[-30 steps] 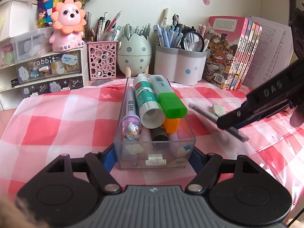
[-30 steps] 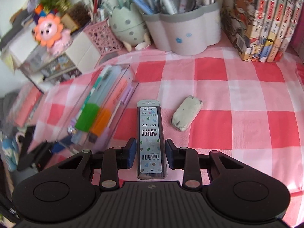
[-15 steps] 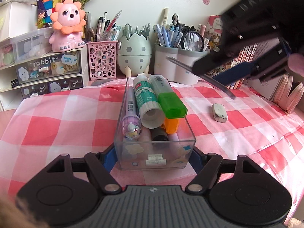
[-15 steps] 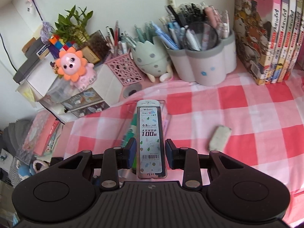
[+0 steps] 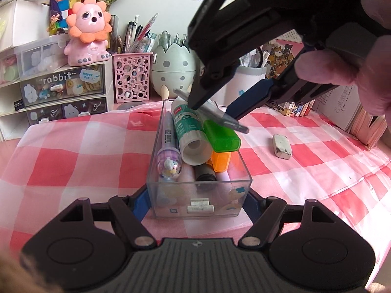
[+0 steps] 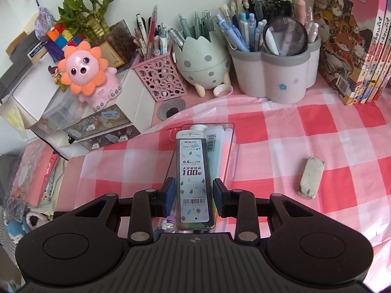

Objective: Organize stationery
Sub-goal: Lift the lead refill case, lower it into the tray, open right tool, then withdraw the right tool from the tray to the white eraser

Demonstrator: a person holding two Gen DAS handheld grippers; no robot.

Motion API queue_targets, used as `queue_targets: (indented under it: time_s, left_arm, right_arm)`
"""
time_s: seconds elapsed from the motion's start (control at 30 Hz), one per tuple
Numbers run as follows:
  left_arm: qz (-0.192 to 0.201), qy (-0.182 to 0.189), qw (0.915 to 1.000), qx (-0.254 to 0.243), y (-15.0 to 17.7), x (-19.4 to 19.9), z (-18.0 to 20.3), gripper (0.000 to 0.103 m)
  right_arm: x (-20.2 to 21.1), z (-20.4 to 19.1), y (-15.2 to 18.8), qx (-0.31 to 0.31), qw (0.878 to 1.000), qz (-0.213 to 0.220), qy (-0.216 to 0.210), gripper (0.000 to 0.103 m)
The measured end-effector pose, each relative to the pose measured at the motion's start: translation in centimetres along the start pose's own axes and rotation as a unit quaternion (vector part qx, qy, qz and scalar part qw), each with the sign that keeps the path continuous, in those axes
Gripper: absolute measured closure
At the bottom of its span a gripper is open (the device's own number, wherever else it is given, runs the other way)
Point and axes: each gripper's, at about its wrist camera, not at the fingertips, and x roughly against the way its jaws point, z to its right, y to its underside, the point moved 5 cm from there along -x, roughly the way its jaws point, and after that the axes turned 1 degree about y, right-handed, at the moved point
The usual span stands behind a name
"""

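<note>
Left jaws clamp the clear box (image 5: 199, 195); right jaws, opening, flank the lead case (image 6: 194, 183) above its rim.

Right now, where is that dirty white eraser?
The eraser lies loose on the pink checked tablecloth, to the right of the clear organizer box in both wrist views, well apart from it and in front of the row of books.

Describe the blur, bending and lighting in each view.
Left wrist view: the right gripper and hand loom large, dark and soft; the clear box is sharp. Right wrist view: evenly lit and sharp on the lead case; books bow at the edge.
</note>
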Motion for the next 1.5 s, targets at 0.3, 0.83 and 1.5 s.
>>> queue_targets:
  time_s: [0.3, 0.83, 1.5]
  left_arm:
    - [0.001, 0.002, 1.0000, 0.000, 0.0, 0.0, 0.0, 0.053]
    - [0.000, 0.002, 1.0000, 0.000, 0.0, 0.0, 0.0, 0.053]
    - [0.000, 0.000, 1.0000, -0.002, 0.0, 0.0, -0.1, 0.052]
  right_arm:
    - [0.1, -0.4, 0.1, -0.001, 1.000, -0.002, -0.015, 0.066]
    - [1.9, 2.6, -0.3, -0.002, 1.000, 0.030, -0.004, 0.051]
    - [1.4, 9.6, 1.8, 0.022, 0.993, 0.090, 0.078, 0.022]
